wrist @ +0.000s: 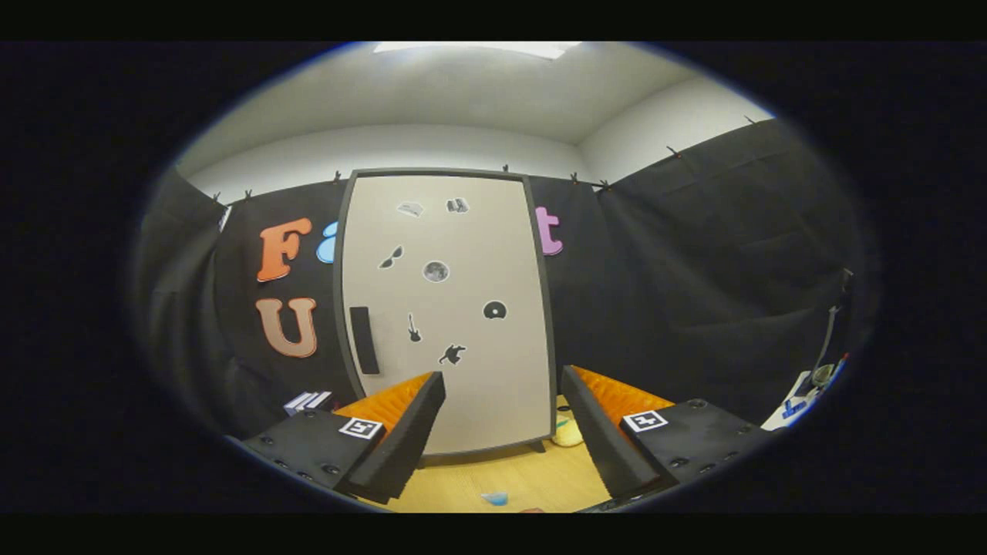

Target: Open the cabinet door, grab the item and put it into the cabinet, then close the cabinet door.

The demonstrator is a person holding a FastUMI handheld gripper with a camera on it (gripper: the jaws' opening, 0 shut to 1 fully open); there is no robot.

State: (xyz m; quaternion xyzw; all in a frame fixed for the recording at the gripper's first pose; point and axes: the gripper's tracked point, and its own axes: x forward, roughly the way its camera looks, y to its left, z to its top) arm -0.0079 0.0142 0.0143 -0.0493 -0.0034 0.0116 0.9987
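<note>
Before cabinet door (463, 324): tool (501, 393) agape, level.

The tall pale cabinet door (463, 324) looks smooth and matt, like painted board, with a dark frame around it. Small flat stickers sit on it. Its black upright handle (364, 340), at nine o'clock on the door, looks like dull plastic. The light wooden floor (524, 478) is smooth with a soft shine. The black booth wall (694, 270) is soft matt cloth with folds. The gripper (501, 432) holds its fingers apart, and their pads (617, 393) look ridged and rough.
</note>
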